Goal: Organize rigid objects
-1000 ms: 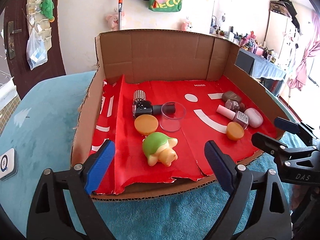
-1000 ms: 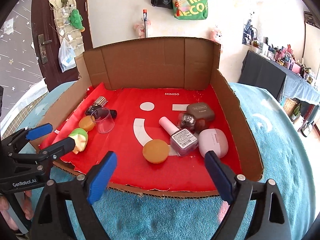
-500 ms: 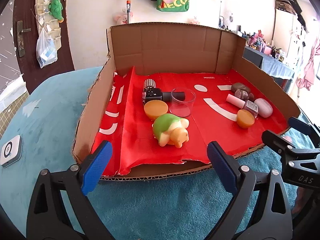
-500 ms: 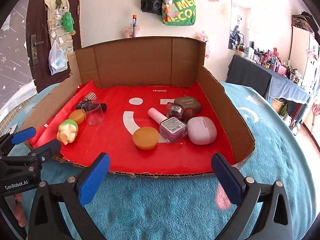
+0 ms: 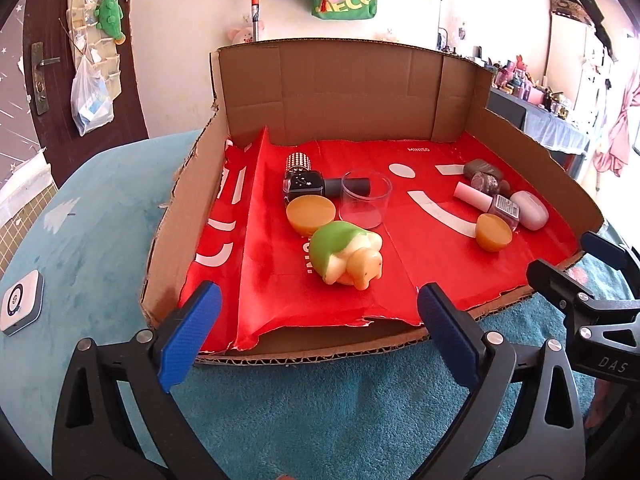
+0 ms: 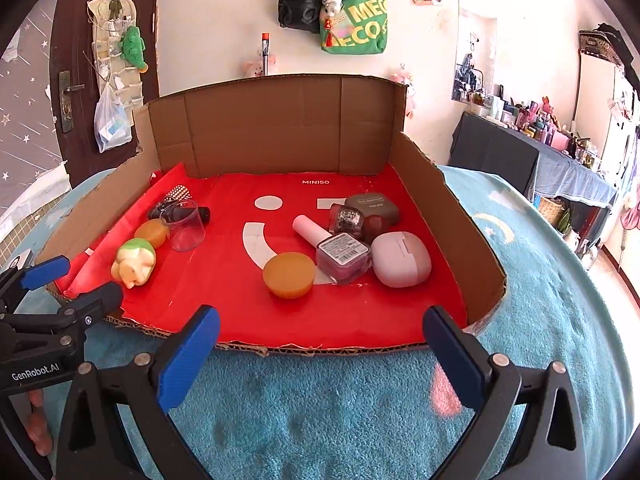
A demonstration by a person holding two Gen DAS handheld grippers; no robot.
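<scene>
Both the left gripper [image 5: 318, 322] and right gripper [image 6: 320, 346] hang wide open and empty before the cardboard box [image 6: 280, 124], where the pig toy [image 5: 346, 258], glass cup [image 5: 365, 204], nail polish bottle [image 6: 334, 248] and earbud case [image 6: 402, 258] sit in two little groups, which could be sorted or still waiting.

A round table covered in fluffy teal cloth [image 5: 100, 208] carries a shallow open-fronted brown cardboard tray lined with red paper [image 5: 352, 92], set near its middle. To the tray's left, well apart, a small white rounded-square device [image 5: 20, 302] lies on the cloth.
</scene>
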